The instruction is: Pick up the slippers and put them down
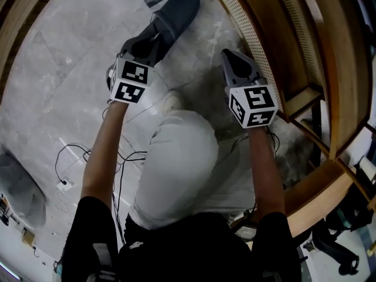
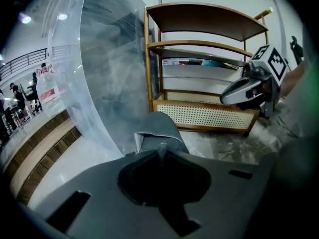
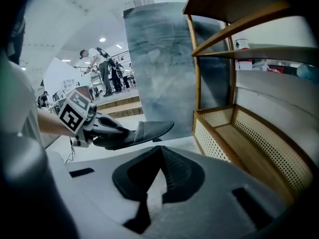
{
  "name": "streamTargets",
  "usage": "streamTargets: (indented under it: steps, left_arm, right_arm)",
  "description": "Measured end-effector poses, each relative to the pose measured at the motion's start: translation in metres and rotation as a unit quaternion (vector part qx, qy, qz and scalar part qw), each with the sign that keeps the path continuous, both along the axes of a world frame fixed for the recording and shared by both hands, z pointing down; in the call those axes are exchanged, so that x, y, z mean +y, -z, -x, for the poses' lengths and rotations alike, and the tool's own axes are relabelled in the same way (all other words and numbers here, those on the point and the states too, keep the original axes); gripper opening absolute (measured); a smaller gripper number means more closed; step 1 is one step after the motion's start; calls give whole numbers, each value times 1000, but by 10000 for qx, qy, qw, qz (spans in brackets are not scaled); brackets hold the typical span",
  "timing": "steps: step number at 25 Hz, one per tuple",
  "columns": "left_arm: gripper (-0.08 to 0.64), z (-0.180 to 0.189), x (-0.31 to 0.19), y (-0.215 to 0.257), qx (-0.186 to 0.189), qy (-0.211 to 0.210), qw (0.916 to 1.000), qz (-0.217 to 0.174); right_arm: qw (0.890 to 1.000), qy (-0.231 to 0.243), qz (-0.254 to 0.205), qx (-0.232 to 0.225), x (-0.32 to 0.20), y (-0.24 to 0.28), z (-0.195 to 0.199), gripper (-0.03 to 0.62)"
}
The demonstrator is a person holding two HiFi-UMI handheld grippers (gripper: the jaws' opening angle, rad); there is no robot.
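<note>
My left gripper (image 1: 151,40) has its fingers pinched tight on the heel end of the dark grey slipper (image 1: 176,10); the slipper sticks out toward the top centre of the head view, over the marble floor (image 1: 59,69); my right gripper (image 1: 230,56) has its fingers closed together on nothing, just beside the wooden shelf unit (image 1: 264,34) at upper right.

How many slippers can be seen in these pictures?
1. The grey slipper is clamped in the tongs of the left gripper, above the floor. The tongs of the right gripper hold nothing. A second slipper may lie out of view.
</note>
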State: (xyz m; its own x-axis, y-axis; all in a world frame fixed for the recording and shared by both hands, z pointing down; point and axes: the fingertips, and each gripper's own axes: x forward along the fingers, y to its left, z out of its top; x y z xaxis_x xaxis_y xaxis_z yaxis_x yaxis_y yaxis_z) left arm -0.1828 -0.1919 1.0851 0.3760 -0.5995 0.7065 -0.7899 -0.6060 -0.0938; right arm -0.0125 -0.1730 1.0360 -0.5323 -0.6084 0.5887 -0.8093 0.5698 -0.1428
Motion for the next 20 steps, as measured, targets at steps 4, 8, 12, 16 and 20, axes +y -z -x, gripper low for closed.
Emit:
streamTargets:
  steps: [4, 8, 12, 16, 20]
  left_arm:
    - [14, -4, -1, -17, -14, -12, 10000, 22]
    - [14, -6, -3, -32, -19, 14, 10000, 36]
    - [14, -7, -4, -49, -11, 18, 9999, 122]
    - [14, -9, -2, -71, -4, 1, 9998, 206]
    - [14, -9, -1, -88, -40, 1, 9995, 302]
  right_arm:
    - [10000, 29, 4, 17, -3, -16, -2, -14]
    - [10000, 49, 18, -17, -7, -29, -2, -14]
    - [9999, 89, 69, -29, -9, -43, 1, -14]
    - [9998, 118, 151, 43, -10, -63, 0, -14]
    - [9994, 190, 243, 137, -13, -80, 3, -14]
